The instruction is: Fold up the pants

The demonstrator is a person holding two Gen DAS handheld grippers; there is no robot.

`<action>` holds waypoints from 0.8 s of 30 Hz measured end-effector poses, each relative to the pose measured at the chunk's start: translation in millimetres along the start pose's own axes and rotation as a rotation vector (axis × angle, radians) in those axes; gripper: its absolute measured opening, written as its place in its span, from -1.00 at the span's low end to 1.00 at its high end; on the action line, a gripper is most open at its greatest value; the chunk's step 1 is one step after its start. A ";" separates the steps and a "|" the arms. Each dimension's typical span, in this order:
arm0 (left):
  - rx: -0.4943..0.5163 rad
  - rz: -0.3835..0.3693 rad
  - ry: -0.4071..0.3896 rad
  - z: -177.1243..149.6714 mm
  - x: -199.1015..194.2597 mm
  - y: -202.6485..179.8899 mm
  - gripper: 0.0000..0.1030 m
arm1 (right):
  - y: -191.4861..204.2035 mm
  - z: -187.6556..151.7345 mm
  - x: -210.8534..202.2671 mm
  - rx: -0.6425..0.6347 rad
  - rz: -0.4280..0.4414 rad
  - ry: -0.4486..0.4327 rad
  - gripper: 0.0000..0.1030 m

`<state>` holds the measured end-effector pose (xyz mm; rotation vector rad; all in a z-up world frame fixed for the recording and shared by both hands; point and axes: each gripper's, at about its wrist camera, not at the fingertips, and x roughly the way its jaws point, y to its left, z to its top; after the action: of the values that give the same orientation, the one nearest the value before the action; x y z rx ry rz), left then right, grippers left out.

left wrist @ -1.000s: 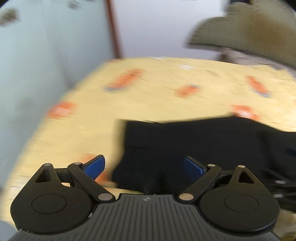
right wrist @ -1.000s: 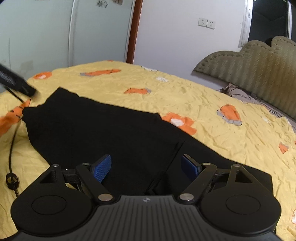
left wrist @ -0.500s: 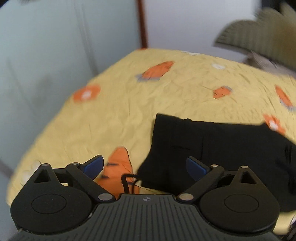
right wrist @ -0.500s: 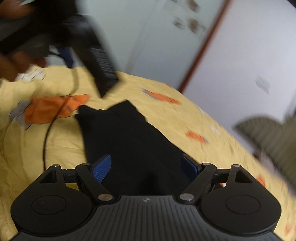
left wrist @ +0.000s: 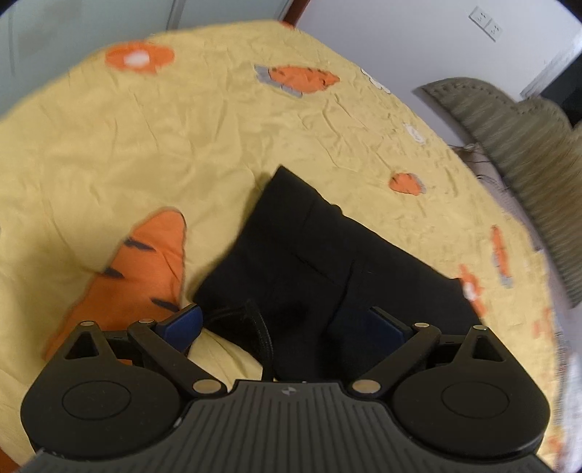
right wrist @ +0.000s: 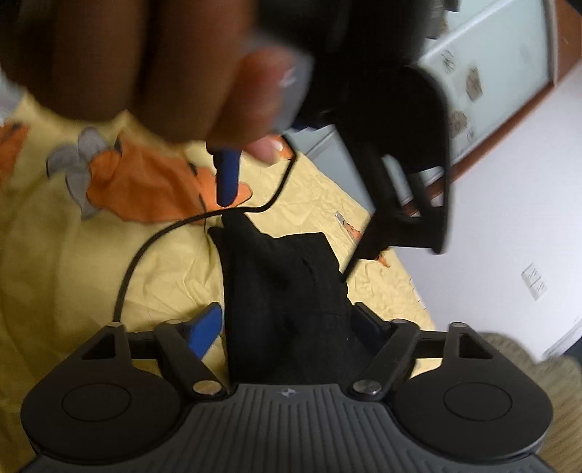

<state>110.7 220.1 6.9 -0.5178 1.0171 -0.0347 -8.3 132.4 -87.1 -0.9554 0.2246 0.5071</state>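
A bed [left wrist: 109, 145] covered in a creased yellow sheet [left wrist: 225, 120] printed with orange carrots carried the black pants [left wrist: 327, 262], which lay toward its near edge. A thin black cable [right wrist: 152, 240] curved across the sheet beside the pants.

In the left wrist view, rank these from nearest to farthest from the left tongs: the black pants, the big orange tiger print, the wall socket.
From the left tongs:
1. Black pants: lying between the open fingers, spreading ahead and right.
2. Big orange tiger print: on the yellow sheet, just left of the left finger.
3. Wall socket: far off on the white wall, upper right.
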 end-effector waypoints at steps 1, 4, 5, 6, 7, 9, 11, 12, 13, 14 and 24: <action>-0.029 -0.018 0.010 0.6 0.3 5.4 0.89 | 3.0 0.1 2.4 -0.013 -0.004 0.004 0.44; -0.080 -0.060 0.036 4.0 1.4 18.1 0.89 | 5.8 -0.9 7.8 -0.026 0.014 0.012 0.29; -0.092 -0.073 0.042 5.2 1.2 21.6 0.89 | 6.0 0.0 9.8 -0.024 0.022 0.012 0.27; -0.105 -0.085 0.047 6.5 0.8 25.3 0.89 | 6.7 0.7 12.3 -0.025 0.025 0.009 0.26; -0.114 -0.095 0.048 8.0 0.3 28.7 0.89 | 8.4 1.4 15.7 -0.031 0.022 0.005 0.24; -0.123 -0.090 0.044 11.2 -0.5 34.2 0.89 | 11.9 5.0 21.7 -0.056 0.016 -0.002 0.18; -0.142 -0.083 0.044 14.1 -0.8 39.8 0.89 | 17.7 10.6 27.8 -0.085 0.009 -0.014 0.05; -0.162 -0.091 0.055 15.5 0.3 43.7 0.89 | 21.1 13.7 31.3 -0.105 0.005 -0.018 -0.06; -0.188 -0.114 0.072 16.7 1.5 48.0 0.89 | 24.1 16.6 33.8 -0.121 0.007 -0.017 -0.21; -0.213 -0.147 0.082 17.6 1.0 51.9 0.89 | 26.8 19.6 37.4 -0.132 0.007 -0.015 -0.28; -0.387 -0.013 -0.181 20.1 -99.8 104.4 0.88 | 5.8 19.0 41.7 0.027 0.053 -0.037 -0.66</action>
<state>52.0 346.2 50.6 -0.8645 0.8449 0.1980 24.0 163.8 -97.2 -0.9147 0.2232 0.5687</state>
